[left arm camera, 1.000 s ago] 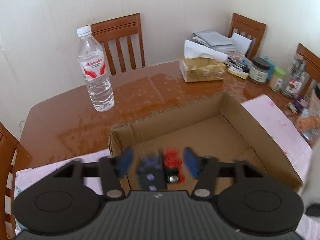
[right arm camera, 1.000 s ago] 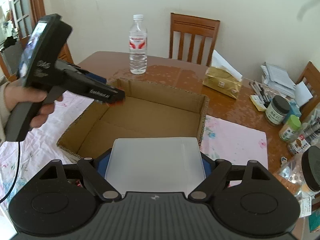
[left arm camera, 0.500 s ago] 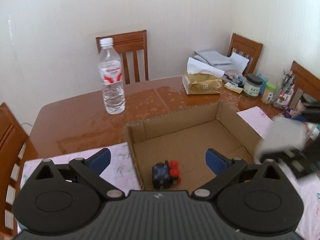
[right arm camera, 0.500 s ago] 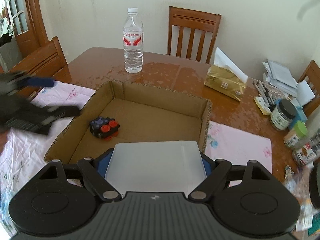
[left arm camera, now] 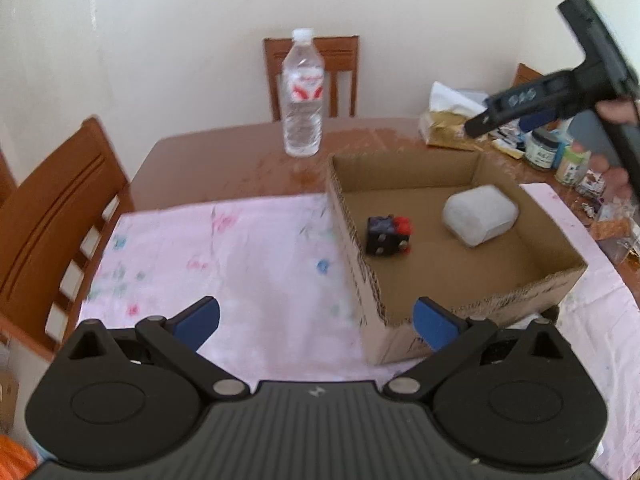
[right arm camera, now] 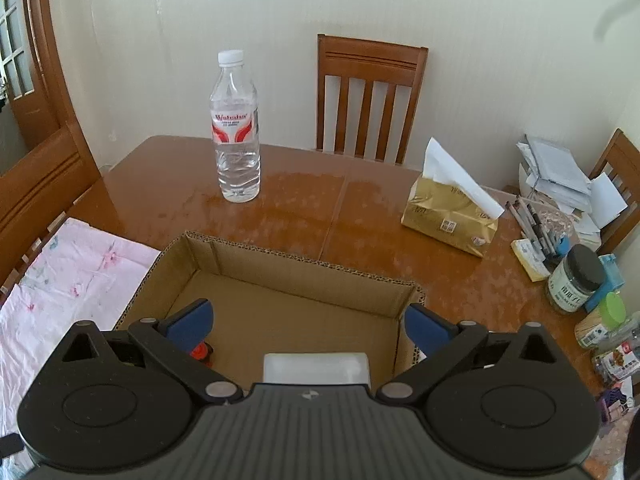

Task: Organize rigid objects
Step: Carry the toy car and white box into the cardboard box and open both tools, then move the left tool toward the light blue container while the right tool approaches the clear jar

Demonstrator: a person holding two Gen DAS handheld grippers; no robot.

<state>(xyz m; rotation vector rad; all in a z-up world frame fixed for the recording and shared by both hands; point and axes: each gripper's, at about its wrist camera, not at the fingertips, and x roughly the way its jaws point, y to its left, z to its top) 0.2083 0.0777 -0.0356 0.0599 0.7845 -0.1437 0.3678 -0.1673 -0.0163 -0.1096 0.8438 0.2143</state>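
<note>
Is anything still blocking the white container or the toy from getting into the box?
No. The white container and the toy already lie inside the box, apart from each other. Both claws, left and right, are open and empty.

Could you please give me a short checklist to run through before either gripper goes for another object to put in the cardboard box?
1. Left gripper empty, jaws just opened wide: ok.
2. Right gripper empty, jaws just opened, white container released: ok.
3. White container resting inside the cardboard box: ok.
4. Black and red toy inside the box, apart from the container: ok.
5. Free floor space left in the box: ok.
6. Next rigid object to pick chosen: cannot tell; the water bottle stands upright on the table.
</note>
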